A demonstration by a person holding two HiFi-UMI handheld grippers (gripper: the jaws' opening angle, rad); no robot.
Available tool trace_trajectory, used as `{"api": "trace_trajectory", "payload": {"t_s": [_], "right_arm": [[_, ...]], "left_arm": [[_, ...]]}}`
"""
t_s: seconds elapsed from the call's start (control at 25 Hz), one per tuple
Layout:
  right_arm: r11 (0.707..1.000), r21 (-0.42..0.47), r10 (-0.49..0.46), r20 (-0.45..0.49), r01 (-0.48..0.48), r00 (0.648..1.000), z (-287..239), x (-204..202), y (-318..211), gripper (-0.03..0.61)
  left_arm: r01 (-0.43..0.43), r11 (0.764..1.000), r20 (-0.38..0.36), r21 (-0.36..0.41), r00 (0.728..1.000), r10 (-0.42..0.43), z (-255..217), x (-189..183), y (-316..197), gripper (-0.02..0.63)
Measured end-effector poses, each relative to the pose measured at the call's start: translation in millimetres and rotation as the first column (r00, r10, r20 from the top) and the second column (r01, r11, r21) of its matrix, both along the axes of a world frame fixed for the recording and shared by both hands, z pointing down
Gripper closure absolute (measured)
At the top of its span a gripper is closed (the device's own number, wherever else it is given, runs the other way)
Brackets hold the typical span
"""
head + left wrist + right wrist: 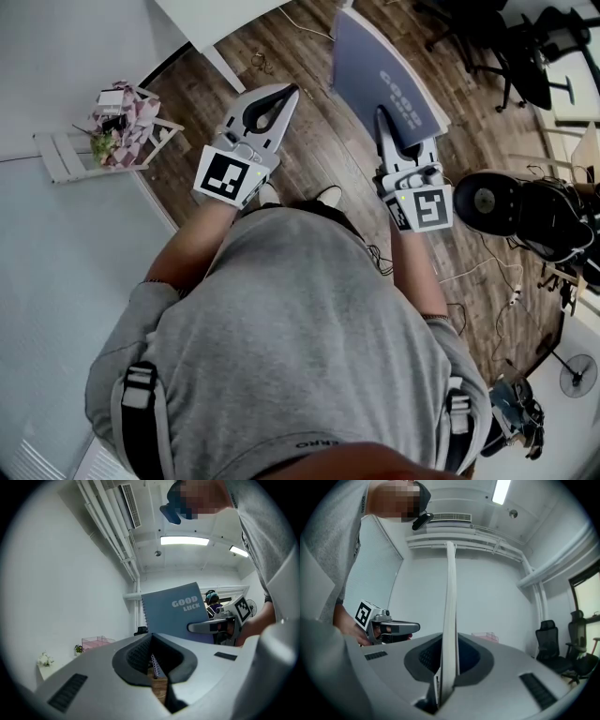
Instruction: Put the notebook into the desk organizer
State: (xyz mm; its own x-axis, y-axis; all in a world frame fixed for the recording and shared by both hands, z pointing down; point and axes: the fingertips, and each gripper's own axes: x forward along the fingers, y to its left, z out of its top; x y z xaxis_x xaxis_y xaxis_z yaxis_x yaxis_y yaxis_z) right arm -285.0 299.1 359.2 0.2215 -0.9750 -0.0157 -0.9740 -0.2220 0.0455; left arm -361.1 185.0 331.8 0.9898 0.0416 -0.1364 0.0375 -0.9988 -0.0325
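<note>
Person in grey shirt (309, 328) filling the lower frame, wooden floor (319, 155) above, blue notebook (375, 56) upright at upper centre, its edge clamped in the right gripper (383, 116), left gripper (289, 93) alongside, jaws together, empty.

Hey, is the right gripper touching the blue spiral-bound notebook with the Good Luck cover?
Touching. The right gripper view shows the right gripper with its jaws clamped on the bottom edge of the notebook, no gap either side.

R gripper (449, 641) jaws clamp notebook (450, 583) edge-on; L gripper (416, 627) at left.
</note>
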Motion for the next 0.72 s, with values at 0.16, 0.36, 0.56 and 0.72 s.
{"api": "trace_trajectory", "payload": {"t_s": [0.16,0.36,0.56,0.72], "right_arm": [[1.000,0.001,0.001,-0.004,-0.001,1.000,0.0,13.8,8.5,0.538],[1.000,0.001,-0.006,-0.004,0.006,1.000,3.8,34.9,20.7,0.538],[1.000,-0.001,-0.025,-0.001,0.025,1.000,1.4,56.9,28.0,0.538],[0.999,-0.006,-0.047,-0.001,0.047,0.999,2.5,71.2,34.0,0.538]], "left_arm": [[0.002,1.000,-0.005,-0.004,1.000,-0.002,-0.4,14.0,8.1,0.595],[0.008,1.000,0.006,0.007,1.000,-0.008,3.3,33.6,22.4,0.595],[0.017,1.000,0.011,0.013,1.000,-0.018,0.4,56.2,33.3,0.595],[0.028,0.999,0.029,0.023,0.999,-0.029,2.5,73.9,43.2,0.595]]}}
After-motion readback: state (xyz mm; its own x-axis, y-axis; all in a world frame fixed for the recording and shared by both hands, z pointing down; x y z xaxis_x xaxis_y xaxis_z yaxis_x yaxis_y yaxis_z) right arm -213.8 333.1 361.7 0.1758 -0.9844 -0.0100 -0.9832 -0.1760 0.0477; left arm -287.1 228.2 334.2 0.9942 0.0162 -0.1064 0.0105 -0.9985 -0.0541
